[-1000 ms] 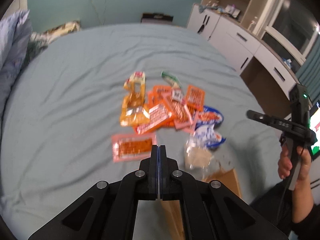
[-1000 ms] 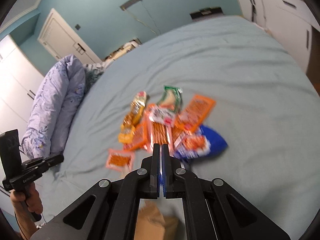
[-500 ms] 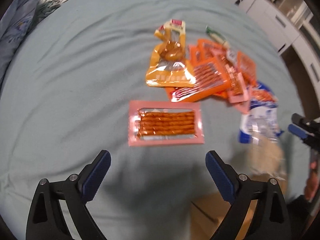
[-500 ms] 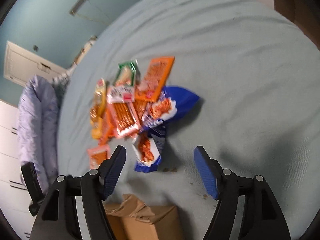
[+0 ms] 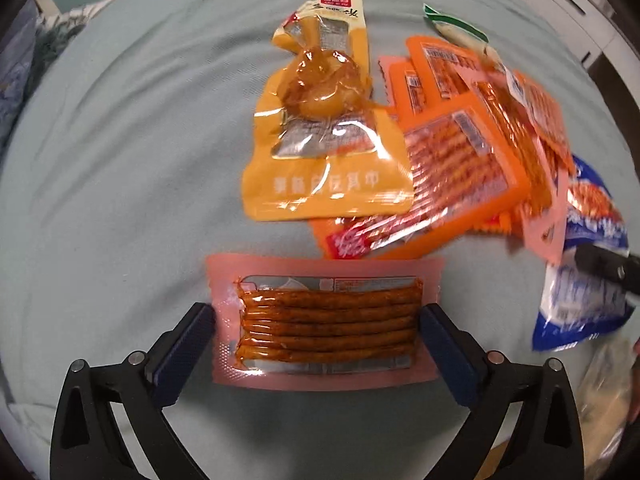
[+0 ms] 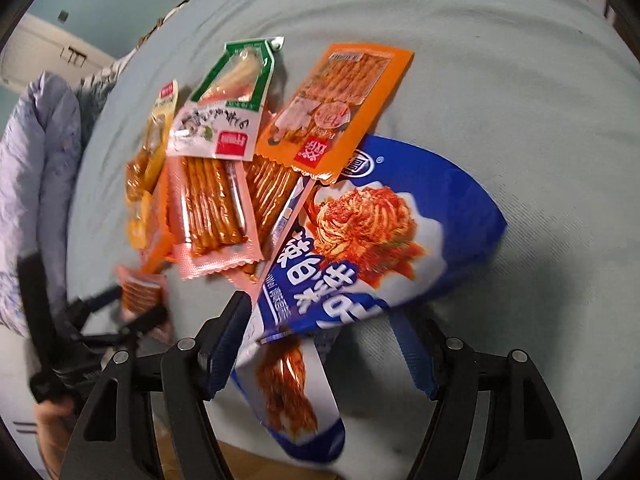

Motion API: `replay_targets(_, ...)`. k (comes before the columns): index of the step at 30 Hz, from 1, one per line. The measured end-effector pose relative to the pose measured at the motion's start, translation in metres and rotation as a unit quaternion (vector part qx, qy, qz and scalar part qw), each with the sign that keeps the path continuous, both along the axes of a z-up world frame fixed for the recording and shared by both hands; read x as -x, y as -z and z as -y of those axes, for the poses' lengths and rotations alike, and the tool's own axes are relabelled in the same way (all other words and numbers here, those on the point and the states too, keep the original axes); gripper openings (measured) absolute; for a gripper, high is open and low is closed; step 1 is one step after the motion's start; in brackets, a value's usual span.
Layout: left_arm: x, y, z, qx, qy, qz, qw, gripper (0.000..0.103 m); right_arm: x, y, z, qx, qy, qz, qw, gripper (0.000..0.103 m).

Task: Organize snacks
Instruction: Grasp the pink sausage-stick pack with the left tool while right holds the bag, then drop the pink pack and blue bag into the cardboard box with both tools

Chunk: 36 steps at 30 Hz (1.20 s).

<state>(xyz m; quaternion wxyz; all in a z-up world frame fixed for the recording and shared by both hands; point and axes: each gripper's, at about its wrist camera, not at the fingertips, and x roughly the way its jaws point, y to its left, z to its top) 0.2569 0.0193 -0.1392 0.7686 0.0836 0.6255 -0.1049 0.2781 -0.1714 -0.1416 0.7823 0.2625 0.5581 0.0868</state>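
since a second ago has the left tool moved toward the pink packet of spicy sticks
Yes. The left tool has come forward and down over the bed sheet and opened; its fingers now straddle the flat pink packet of spicy sticks.

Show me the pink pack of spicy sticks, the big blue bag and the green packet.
pink pack [image 5: 326, 322], left wrist view, on the sticks.
blue bag [image 6: 384, 236], right wrist view, printed front.
green packet [image 6: 236, 80], right wrist view, clear window.
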Motion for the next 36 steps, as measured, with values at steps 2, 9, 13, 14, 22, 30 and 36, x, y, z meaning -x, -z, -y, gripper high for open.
replay_targets(2,0.000,0.000,0.001,-0.003,-0.001,0.001,1.0000,0.102,-0.003,-0.002,-0.002,-0.007,-0.008,0.006,1.000,0.085)
replay_targets(9,0.015,-0.011,0.015,-0.012,0.008,0.017,0.9997,0.086,-0.013,-0.007,-0.008,0.030,-0.009,0.018,0.999,0.041)
replay_targets(13,0.026,-0.016,0.011,0.006,-0.004,0.009,0.9999,0.086,0.005,-0.004,0.011,-0.033,0.011,0.036,0.999,0.025)
replay_targets(14,0.030,-0.021,0.007,0.014,-0.009,0.011,0.9998,0.085,0.007,-0.003,0.016,-0.047,0.021,0.035,0.998,0.024)
replay_targets(22,0.083,-0.108,-0.022,0.051,-0.023,0.094,0.9940,0.086,0.061,-0.033,0.039,-0.056,0.061,0.090,0.993,0.024)
replay_targets(30,0.168,-0.167,-0.026,0.156,0.009,0.160,0.9746,0.086,0.135,-0.070,0.037,-0.035,0.076,0.178,0.980,0.024)
replay_targets(36,0.218,-0.129,0.006,0.162,0.065,0.113,0.9781,0.086,0.187,-0.072,0.020,-0.034,0.069,0.205,0.976,0.024)
